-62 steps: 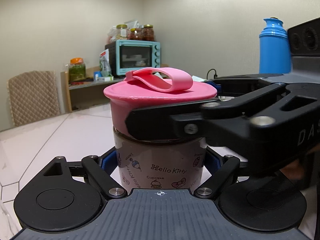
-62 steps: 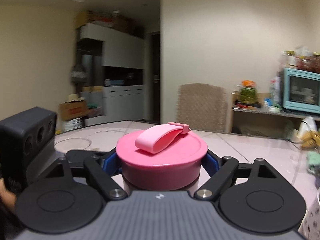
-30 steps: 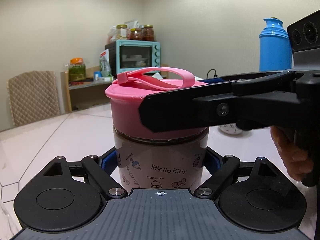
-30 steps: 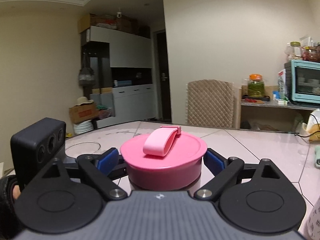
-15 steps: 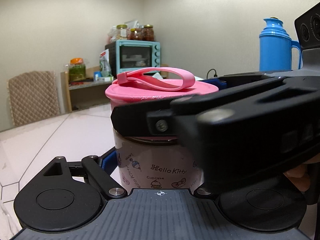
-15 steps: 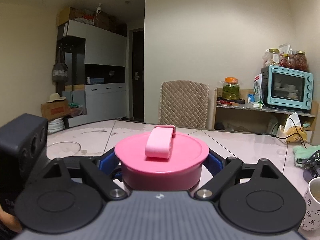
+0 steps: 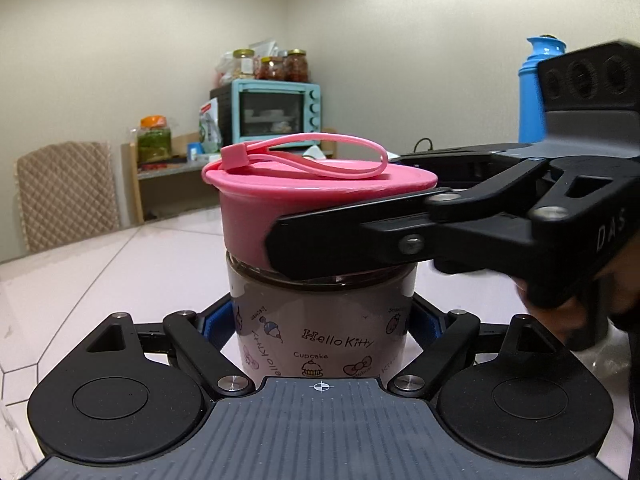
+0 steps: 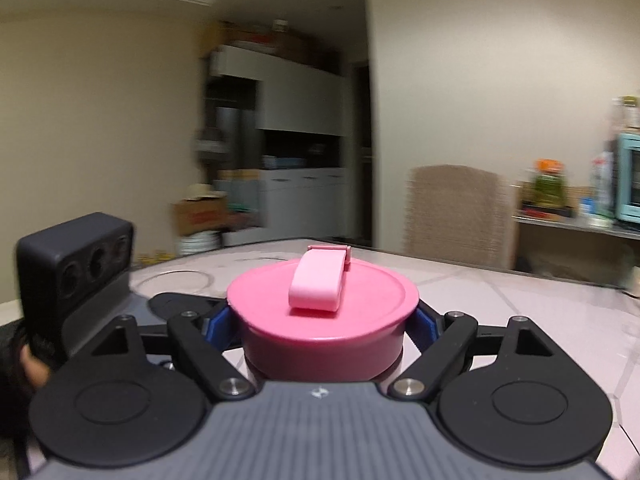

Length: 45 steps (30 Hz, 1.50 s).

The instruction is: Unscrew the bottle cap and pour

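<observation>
On the pale tiled surface [image 7: 100, 272] stands our landmark, the squat glass bottle with Hello Kitty print and a dark drink inside [image 7: 320, 320], upright, its long axis straight up. We have the left tool [image 7: 320, 322] closed round the bottle's lower body, blue pads pressing it from both sides, so the base is pinned. Directly on top of the bottle sits the wide round pink plastic cap with its flat carry loop [image 8: 322, 304], and there we have the right tool [image 8: 322, 322] clamped on the cap's skirt, one pad on either side, reaching in from the bottle's right in the left wrist view. The right wrist view is smeared with motion, so we judge a twist is under way. The cap looks slightly tilted on the neck, which suggests the thread is loosening, though we cannot tell whether it is free.

What matters next: the cap lies dead centre between the right tool's pads, and the turning axis is the bottle's own vertical one. The right hand is the one on the cap; the left only braces. Beyond the bottle, a teal toaster oven [image 7: 276, 114]; to its right, a tall blue thermos [image 7: 534, 92].
</observation>
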Motion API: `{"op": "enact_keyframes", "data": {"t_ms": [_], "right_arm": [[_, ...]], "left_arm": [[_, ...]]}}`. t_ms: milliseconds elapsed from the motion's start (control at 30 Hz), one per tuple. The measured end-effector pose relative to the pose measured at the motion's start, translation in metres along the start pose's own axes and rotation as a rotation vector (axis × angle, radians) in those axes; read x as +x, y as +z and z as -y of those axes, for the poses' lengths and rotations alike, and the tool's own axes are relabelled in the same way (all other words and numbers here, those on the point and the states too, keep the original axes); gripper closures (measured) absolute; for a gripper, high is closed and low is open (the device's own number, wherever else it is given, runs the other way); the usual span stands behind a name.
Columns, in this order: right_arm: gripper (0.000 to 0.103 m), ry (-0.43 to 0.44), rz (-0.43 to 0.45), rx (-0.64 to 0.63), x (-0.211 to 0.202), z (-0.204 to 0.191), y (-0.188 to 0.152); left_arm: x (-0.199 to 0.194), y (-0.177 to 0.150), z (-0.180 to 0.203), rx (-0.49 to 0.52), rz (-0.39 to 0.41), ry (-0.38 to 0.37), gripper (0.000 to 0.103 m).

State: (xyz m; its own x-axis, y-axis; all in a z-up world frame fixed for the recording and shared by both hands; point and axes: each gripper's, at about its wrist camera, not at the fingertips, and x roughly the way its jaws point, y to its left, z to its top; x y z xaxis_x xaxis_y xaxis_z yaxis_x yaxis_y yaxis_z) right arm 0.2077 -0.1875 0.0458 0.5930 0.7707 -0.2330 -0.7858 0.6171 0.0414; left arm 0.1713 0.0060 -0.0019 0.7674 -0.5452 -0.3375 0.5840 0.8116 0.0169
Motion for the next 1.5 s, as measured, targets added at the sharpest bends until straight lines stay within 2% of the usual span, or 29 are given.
{"op": "enact_keyframes", "data": {"t_ms": [133, 233, 400, 500, 700, 933, 1000, 1067, 1200, 1367, 1500], "right_arm": [[0.018, 0.048, 0.002, -0.019, -0.002, 0.005, 0.001], [0.016, -0.007, 0.003, -0.013, -0.004, -0.004, 0.002], [0.012, -0.159, -0.035, 0.034, -0.008, -0.033, 0.006], [0.012, -0.232, -0.031, 0.074, -0.009, -0.045, 0.008], [0.012, -0.361, -0.031, 0.071, 0.003, -0.063, 0.013], [0.013, -0.431, -0.039, 0.093, 0.013, -0.067, 0.009], [0.017, -0.442, -0.043, 0.095, 0.016, -0.068, 0.009], [0.018, -0.450, -0.044, 0.083, 0.017, -0.068, 0.008], [0.018, -0.406, -0.039, 0.064, 0.014, -0.063, 0.005], [0.018, -0.211, -0.020, 0.040, 0.004, -0.033, 0.002], [0.018, -0.016, -0.008, -0.002, -0.001, -0.002, 0.002]], "left_arm": [[0.000, 0.000, 0.000, 0.000, 0.000, -0.001, 0.013], [0.001, 0.001, 0.000, -0.001, 0.000, -0.001, 0.013], [0.001, 0.001, 0.001, 0.000, 0.000, 0.000, 0.013], [0.000, 0.001, 0.001, 0.000, 0.000, -0.001, 0.013], [0.001, 0.001, 0.001, -0.001, 0.000, -0.001, 0.013], [0.001, 0.001, 0.001, -0.001, 0.000, -0.001, 0.013], [0.001, 0.001, 0.000, -0.001, 0.000, -0.001, 0.013], [0.001, 0.001, -0.001, -0.002, -0.001, -0.001, 0.013], [0.001, 0.002, -0.001, -0.002, 0.000, -0.002, 0.013], [0.001, 0.002, 0.000, -0.001, -0.001, -0.001, 0.013], [0.001, 0.002, 0.001, 0.000, -0.001, -0.001, 0.013]]}}
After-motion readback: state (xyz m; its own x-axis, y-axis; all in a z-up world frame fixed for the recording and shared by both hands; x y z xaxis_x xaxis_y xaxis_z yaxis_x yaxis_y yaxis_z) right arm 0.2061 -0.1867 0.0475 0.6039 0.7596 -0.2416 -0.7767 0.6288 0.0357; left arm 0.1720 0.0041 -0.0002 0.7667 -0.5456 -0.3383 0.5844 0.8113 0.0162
